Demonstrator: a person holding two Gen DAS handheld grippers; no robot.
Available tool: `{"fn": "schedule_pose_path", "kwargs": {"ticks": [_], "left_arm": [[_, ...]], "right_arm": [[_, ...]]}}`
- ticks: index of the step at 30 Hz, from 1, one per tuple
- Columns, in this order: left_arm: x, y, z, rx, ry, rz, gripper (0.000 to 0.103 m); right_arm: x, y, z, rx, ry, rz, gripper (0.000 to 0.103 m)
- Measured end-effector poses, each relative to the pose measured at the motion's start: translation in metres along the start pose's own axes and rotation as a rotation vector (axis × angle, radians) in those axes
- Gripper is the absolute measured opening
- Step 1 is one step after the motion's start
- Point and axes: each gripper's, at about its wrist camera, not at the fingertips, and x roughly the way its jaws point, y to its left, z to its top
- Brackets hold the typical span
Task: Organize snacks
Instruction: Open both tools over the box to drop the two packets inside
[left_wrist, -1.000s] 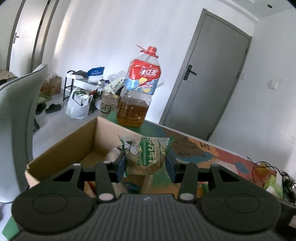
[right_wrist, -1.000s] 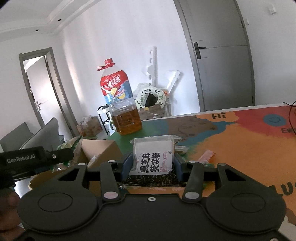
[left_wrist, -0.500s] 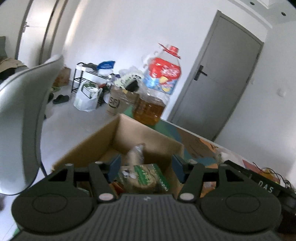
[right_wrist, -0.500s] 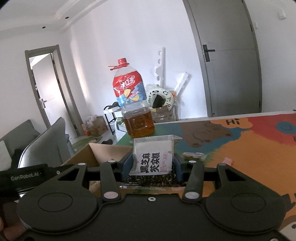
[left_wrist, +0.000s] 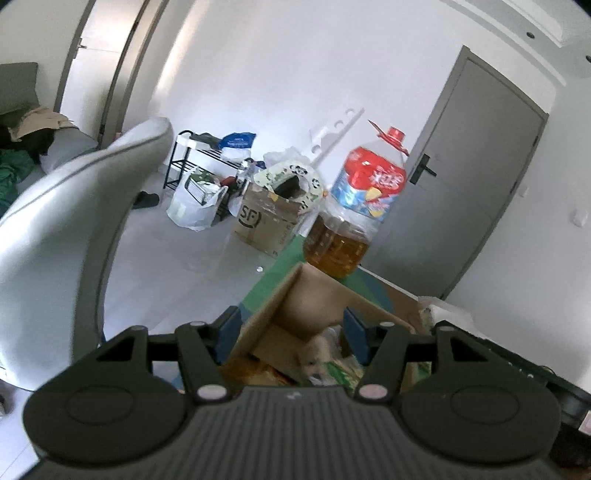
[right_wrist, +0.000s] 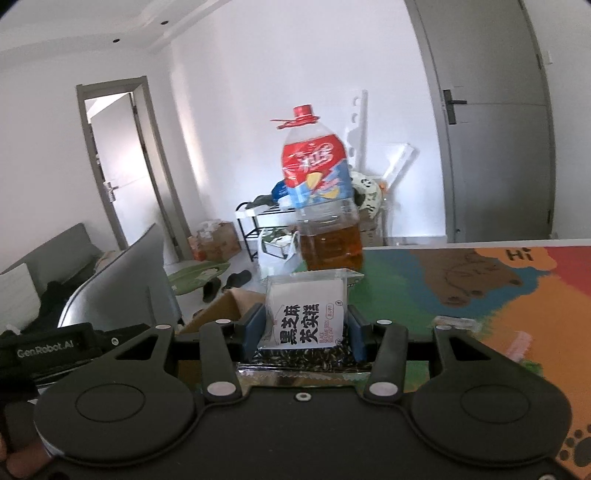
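Cardboard box (left_wrist: 295, 314) with snack packets (left_wrist: 325, 354) inside, loosely heaped.

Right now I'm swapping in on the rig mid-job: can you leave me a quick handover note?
Left tongs: open, nothing between the pads, over the cardboard box.
Right tongs: shut on the black sesame snack packet, beside the box.
Done: green snack pack and other snacks lie in the box.
Left: drop the sesame packet in; small wrapped snacks remain on the colourful mat.
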Motion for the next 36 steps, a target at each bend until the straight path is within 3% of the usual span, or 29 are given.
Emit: {"fn": "schedule_pose_path", "kwargs": {"ticks": [10,13,15,36], "left_arm": [[-0.008,0.028,0.008,-0.045,-0.012,0.043,0.060],[-0.010,0.034,0.009,-0.054,-0.014,0.056,0.062],[-0.011,0.034,0.009,-0.053,-0.015,0.061,0.063],[-0.011,-0.014,-0.015,0.021,0.022,-0.011,0.074]], "right_arm": [[0.025,0.035,0.002,-0.014,0.041,0.073,0.048],[0.029,0.043,0.003,-0.024,0.031,0.100,0.062],[0.028,0.046,0.002,-0.029,0.025,0.084,0.063],[-0.018,-0.020,-0.008,0.058,0.008,-0.011,0.070]]}}
